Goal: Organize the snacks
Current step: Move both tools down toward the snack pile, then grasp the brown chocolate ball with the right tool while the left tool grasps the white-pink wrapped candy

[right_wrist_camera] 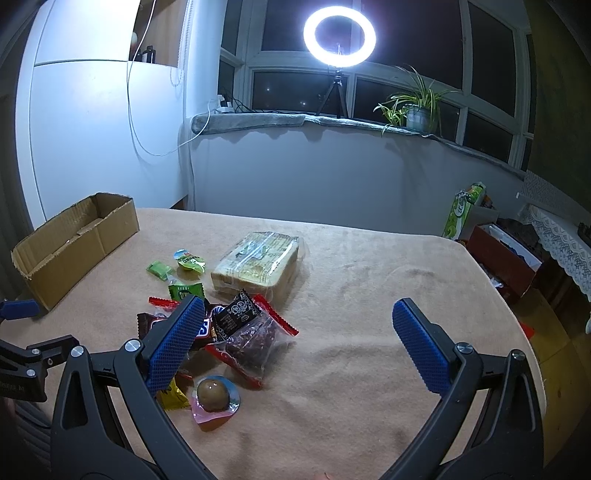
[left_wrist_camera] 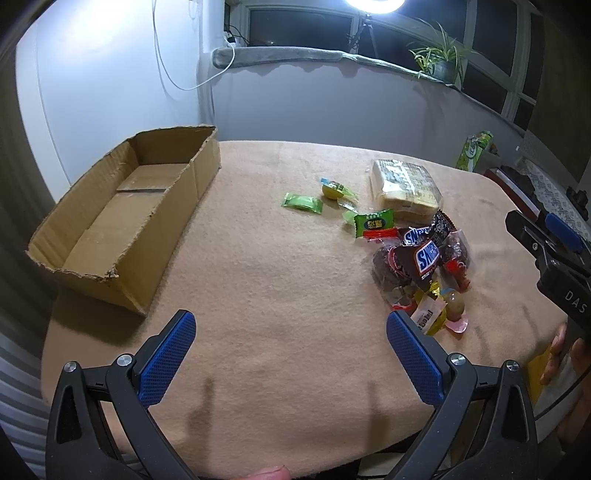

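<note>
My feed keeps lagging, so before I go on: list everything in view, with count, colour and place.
box: 1, brown cardboard, open, nothing seen inside, table's far left
bread: 1 clear-wrapped loaf, tan, behind the pile
green sweets: several, between box and bread
Snickers: 2 at least, brown, in the pile
date bags: 2, clear with red edges, in the pile
egg: 1, brown, clear pack, near edge of the pile
table: 1, beige cloth
ring light: 1, lit, on windowsill
plant: 1, green, on windowsill
left gripper: blue fingers, open, above bare cloth
right gripper: blue fingers, open, right of pile
</note>
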`<action>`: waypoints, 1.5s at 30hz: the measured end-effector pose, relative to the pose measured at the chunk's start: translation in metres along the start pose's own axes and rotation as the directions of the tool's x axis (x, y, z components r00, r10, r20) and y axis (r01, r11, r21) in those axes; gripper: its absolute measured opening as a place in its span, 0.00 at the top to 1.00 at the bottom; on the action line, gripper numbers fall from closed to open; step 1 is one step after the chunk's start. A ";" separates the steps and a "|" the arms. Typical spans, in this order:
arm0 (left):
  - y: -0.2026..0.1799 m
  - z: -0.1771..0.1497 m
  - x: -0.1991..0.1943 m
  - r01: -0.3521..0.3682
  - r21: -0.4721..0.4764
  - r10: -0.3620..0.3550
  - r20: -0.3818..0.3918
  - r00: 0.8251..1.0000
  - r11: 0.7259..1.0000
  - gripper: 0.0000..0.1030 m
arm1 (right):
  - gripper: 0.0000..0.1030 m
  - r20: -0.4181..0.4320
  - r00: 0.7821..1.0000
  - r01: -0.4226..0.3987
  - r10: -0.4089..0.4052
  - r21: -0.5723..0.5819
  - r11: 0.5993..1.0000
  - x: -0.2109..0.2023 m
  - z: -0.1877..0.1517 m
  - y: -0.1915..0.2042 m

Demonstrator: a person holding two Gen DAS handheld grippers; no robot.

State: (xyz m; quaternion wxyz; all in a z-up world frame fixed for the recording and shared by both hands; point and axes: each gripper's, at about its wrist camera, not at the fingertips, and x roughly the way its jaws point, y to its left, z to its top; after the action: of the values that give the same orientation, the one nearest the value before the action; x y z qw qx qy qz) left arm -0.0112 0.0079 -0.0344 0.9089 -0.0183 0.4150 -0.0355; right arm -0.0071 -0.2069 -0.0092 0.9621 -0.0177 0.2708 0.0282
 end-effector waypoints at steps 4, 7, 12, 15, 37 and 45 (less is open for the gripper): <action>0.002 -0.002 0.005 -0.006 -0.004 0.006 0.001 1.000 1.000 0.00 | 0.00 -0.040 0.999 -0.003 0.002 -0.022 1.000 0.006 -0.010 0.001; 0.001 -0.006 0.010 0.000 0.003 0.000 0.001 1.000 1.000 0.00 | 0.00 -0.080 0.997 -0.018 0.015 -0.038 0.999 0.011 -0.024 0.001; -0.008 -0.023 0.031 0.090 0.029 -0.090 -0.003 0.996 0.996 0.00 | 0.00 -0.162 0.986 -0.052 0.041 -0.069 0.996 0.018 -0.060 0.002; -0.013 -0.033 0.046 0.087 0.065 -0.086 -0.014 0.996 0.994 0.00 | 0.00 -0.208 0.976 -0.076 0.061 -0.068 0.995 0.024 -0.080 -0.001; -0.034 -0.043 0.020 0.304 0.356 -0.354 0.085 0.931 0.884 0.12 | 0.42 -0.108 0.935 -0.352 0.338 -0.162 0.922 0.027 -0.086 0.018; -0.061 -0.035 0.034 0.325 0.422 -0.373 0.034 0.927 0.846 0.63 | 0.66 -0.124 0.919 -0.391 0.374 -0.158 0.907 0.032 -0.089 0.017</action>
State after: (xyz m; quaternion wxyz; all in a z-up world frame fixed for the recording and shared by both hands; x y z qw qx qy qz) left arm -0.0186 -0.0557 -0.0787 0.8929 0.0950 0.3351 -0.2853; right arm -0.0270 -0.1930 -0.1019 0.9190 -0.0520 0.3087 0.2396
